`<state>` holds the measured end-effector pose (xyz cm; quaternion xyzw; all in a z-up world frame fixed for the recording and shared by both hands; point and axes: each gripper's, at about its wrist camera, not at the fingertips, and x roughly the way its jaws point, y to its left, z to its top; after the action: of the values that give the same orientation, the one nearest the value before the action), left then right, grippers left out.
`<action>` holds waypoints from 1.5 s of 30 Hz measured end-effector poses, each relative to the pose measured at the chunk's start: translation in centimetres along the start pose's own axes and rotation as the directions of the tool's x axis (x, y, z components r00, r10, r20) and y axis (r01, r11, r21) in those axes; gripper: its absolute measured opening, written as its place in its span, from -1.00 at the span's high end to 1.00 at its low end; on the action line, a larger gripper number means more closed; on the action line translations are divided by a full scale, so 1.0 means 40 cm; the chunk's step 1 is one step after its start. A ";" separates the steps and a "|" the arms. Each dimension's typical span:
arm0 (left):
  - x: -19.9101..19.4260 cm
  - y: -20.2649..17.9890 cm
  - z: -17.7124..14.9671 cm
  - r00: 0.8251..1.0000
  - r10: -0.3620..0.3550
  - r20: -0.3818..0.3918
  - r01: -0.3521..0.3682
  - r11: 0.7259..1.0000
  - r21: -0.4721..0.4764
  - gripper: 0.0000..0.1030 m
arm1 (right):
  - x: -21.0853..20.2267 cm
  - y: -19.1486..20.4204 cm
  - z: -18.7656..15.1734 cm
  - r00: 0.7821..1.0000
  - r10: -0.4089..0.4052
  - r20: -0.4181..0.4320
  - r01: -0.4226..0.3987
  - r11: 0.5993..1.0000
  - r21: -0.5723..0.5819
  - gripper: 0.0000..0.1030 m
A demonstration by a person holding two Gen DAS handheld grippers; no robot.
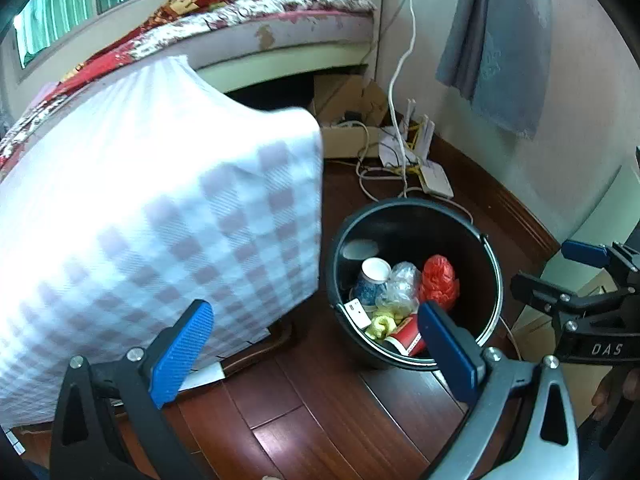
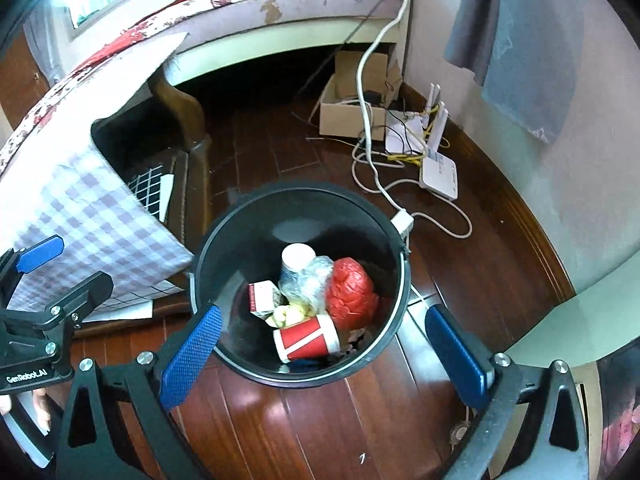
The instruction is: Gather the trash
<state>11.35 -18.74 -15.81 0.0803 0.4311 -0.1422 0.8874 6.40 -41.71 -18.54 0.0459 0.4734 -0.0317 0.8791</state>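
Observation:
A black round bin point(image 1: 492, 280) point(image 2: 384, 232) stands on the wooden floor. It holds a red paper cup point(image 2: 308, 338) point(image 1: 408, 334), a red crumpled bag point(image 2: 352, 294) point(image 1: 440, 280), a clear plastic bag point(image 2: 310, 276), a white cup point(image 2: 296, 258) point(image 1: 374, 274), a small box point(image 2: 262, 296) and yellow scraps point(image 1: 382, 324). My left gripper point(image 1: 316, 344) is open and empty, left of the bin. My right gripper point(image 2: 320, 356) is open and empty, above the bin's near rim; it also shows in the left wrist view point(image 1: 560, 276).
A table with a checked cloth point(image 1: 160, 216) point(image 2: 80, 208) stands left of the bin. A bed point(image 1: 260, 32) lies behind. A cardboard box point(image 2: 348, 112), a white router point(image 2: 438, 172) and loose cables point(image 2: 376, 168) sit by the right wall. A grey cloth point(image 2: 516, 40) hangs there.

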 end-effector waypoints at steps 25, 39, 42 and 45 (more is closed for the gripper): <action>-0.319 0.138 0.010 0.982 0.070 0.176 -0.058 0.996 -0.073 -0.98 | -0.370 0.182 0.039 0.980 0.022 0.199 -0.022 1.000 -0.005 -0.98; -0.575 0.167 -0.060 0.944 0.122 0.306 -0.099 0.991 -0.089 -0.98 | -0.640 0.259 -0.032 0.943 0.053 0.329 -0.048 0.999 -0.022 -0.98; -0.619 0.163 -0.071 0.931 0.134 0.340 -0.106 0.989 -0.100 -0.98 | -0.689 0.268 -0.050 0.934 0.036 0.354 -0.024 0.999 -0.036 -0.98; -0.648 0.160 -0.077 0.921 0.133 0.367 -0.100 0.989 -0.108 -0.98 | -0.727 0.266 -0.074 0.927 0.026 0.375 -0.014 0.999 -0.036 -0.98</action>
<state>-4.11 -7.12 2.86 0.0382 0.2547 -0.0829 0.9627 -10.97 -30.44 4.66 0.0293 0.2966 -0.0233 0.9543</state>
